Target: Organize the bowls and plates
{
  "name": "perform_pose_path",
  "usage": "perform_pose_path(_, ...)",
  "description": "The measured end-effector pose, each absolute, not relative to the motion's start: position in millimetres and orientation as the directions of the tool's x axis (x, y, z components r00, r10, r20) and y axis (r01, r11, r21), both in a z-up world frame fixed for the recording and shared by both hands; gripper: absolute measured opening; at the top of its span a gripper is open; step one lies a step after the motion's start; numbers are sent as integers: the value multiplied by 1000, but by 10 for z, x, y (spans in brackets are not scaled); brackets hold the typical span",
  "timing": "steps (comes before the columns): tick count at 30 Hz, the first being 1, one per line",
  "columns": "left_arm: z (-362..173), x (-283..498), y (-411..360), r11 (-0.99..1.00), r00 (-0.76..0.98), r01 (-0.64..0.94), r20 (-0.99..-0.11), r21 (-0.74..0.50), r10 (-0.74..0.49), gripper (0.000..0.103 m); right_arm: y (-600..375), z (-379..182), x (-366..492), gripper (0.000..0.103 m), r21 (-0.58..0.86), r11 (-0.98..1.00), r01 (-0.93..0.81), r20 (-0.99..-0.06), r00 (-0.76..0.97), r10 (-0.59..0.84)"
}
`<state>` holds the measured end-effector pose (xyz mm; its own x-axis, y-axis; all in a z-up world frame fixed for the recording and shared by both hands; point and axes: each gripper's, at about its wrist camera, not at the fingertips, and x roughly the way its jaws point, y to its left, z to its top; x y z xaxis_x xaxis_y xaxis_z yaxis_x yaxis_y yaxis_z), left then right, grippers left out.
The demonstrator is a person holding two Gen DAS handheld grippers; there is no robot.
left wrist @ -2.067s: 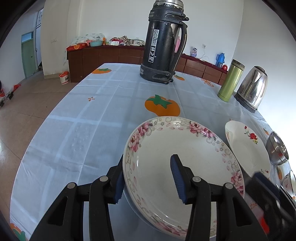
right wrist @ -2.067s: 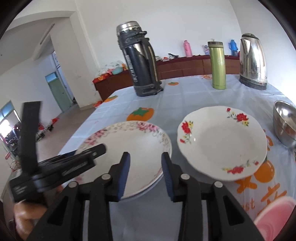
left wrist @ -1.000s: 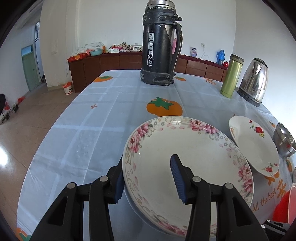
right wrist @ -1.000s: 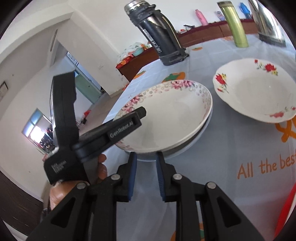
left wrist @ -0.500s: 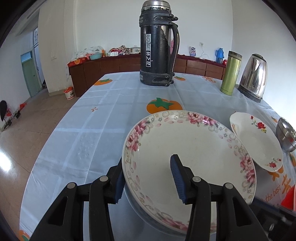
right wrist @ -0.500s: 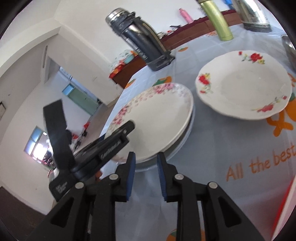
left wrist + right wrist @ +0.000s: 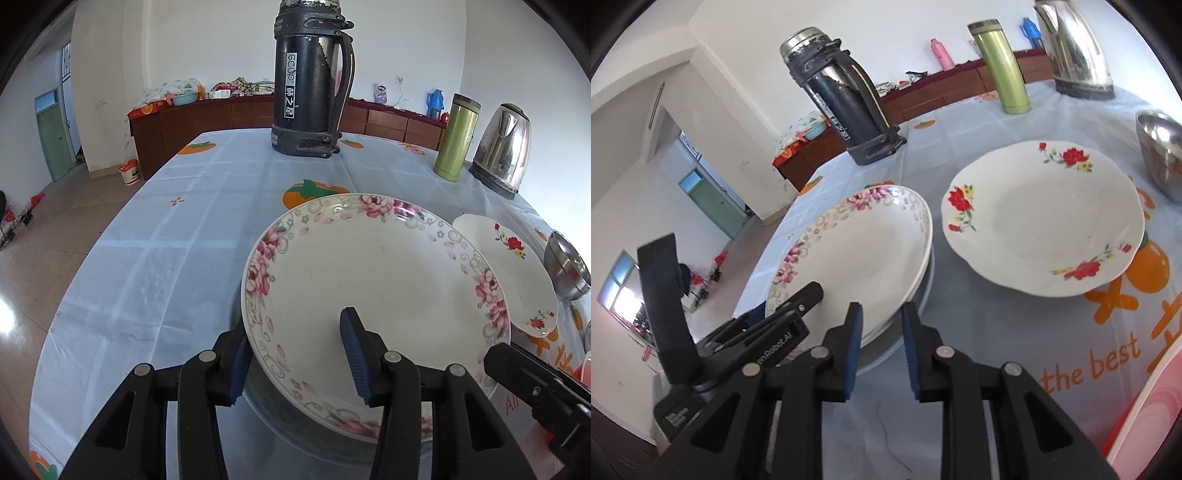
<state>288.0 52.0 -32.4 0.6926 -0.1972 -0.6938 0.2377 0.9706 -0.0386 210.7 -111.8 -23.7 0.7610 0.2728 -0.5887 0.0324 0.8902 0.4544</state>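
Since the earlier frame the right gripper swung toward the stack, its fingers just narrowing, nothing between them. Left gripper fingers half open, clamped across the near rim of the pink-flowered white plate, which sits tilted, far edge up, on a grey plate, near-left on the surface. Round: no long axis. Risk: rim slips, plate drops; the red-flowered white plate lies just right.

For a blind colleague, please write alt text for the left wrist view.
The left gripper holds the rim of a pink-flowered plate over a blue tablecloth. Behind stand a black thermos, a green flask and a kettle.
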Motion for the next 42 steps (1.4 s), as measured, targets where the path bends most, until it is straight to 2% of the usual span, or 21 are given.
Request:
perform_pose_path(16, -268, 2752, 504, 959, 656, 282, -736, 31, -169, 49, -1088, -232, 2113, 22, 382, 923, 40, -612, 760, 221)
perform_pose_path(27, -172, 2749, 647, 943, 596, 330, -764, -47, -247, 49, -1085, -239, 2122, 22, 359, 933, 40, -618, 759, 205)
perform_pose_path(28, -169, 2749, 641, 945, 600, 324, -764, -36, -235, 51, -1081, -240, 2125, 22, 356, 934, 40, -619, 759, 203)
perform_pose_path(29, -178, 2753, 639, 950, 603, 312, -768, -21, -215, 58, -1066, -243, 2124, 22, 344, 938, 39, -621, 759, 196)
perform_pose_path(38, -233, 2787, 640, 957, 605, 289, -772, -13, -194, 58, -1015, -233, 2110, 22, 331, 944, 19, -611, 766, 199)
perform_pose_path(42, -174, 2795, 758, 974, 646, 224, -753, 31, -124, 58, -1042, -243, 2089, 22, 362, 932, 16, -598, 770, 220)
